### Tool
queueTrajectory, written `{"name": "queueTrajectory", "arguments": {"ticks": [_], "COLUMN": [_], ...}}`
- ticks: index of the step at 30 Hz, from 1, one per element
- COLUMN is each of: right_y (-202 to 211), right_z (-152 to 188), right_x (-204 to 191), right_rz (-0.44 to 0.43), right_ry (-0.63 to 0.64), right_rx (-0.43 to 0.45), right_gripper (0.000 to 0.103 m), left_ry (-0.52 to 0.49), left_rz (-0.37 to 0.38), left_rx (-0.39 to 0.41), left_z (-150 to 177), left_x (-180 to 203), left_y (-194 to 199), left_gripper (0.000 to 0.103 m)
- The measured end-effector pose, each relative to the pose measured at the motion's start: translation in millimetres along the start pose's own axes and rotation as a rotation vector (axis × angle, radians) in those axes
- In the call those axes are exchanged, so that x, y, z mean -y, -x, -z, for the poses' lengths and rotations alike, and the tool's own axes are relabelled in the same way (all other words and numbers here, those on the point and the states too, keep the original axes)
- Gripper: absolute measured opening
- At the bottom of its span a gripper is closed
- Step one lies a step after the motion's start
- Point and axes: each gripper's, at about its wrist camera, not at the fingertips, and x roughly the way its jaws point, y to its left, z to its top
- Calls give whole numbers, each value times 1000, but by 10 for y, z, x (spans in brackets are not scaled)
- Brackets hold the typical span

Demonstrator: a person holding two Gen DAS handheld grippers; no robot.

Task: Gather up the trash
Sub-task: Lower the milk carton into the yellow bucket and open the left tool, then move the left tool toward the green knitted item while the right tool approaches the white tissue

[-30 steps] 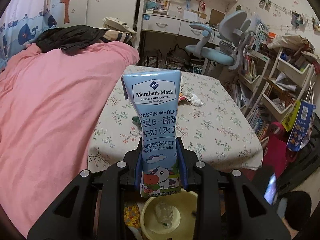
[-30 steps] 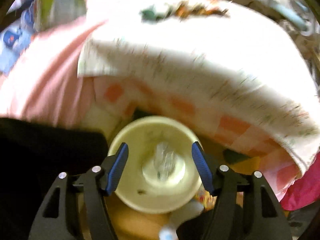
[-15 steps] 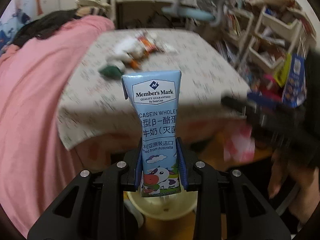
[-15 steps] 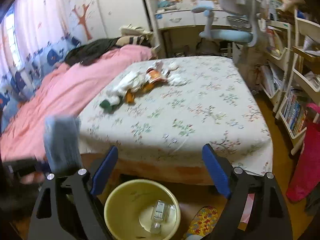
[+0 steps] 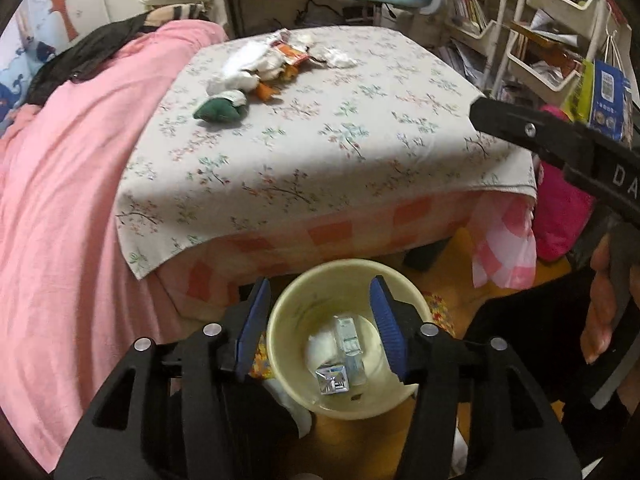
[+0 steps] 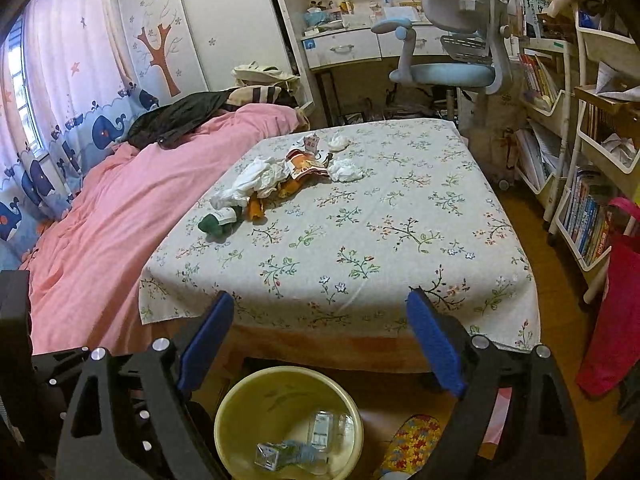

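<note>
Cluttering table (image 6: 400, 216): trash pile (image 6: 280, 176) beyond bin (image 6: 240, 408).

Below the left gripper (image 5: 322, 322), a smooth, glossy yellow plastic bin (image 5: 288, 320) is seen, a shiny foil-ended carton (image 5: 332, 378) inside. Blue matt rubbery pads (image 5: 252, 328) are fitted to matt black plastic fingers with bright metal screws. Ahead, a matt floral cloth (image 5: 320, 152) is spread; crumpled white paper (image 5: 248, 60) and glossy wrappers (image 5: 294, 54) lie on it. Beside it, soft pink fabric (image 5: 60, 200) is draped.
</note>
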Motion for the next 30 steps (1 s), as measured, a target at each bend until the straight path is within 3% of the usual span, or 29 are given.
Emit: {"name": "queueTrajectory", "arguments": {"ticks": [8,17,22,30], "right_y": [-8,-4,0,-16], "right_z": [14,13,14,-9], "right_x": [-44,-67,-78,-103], "right_rz": [-2,-1,1,-11], "right_ry": [17,25,24,14], "right_rx": [-4,-3,0,4], "right_gripper": [85,85,86,88], "left_ry": [47,250,316,298], "left_rz": [-105,-173,-155,-158], "left_rx": [148,258,270,255], "left_z": [-96,-161,-299,-717], "left_x": [-119,-547,-743,-902], "left_y": [208,389,367,146], "left_gripper": [73,83,83,84]}}
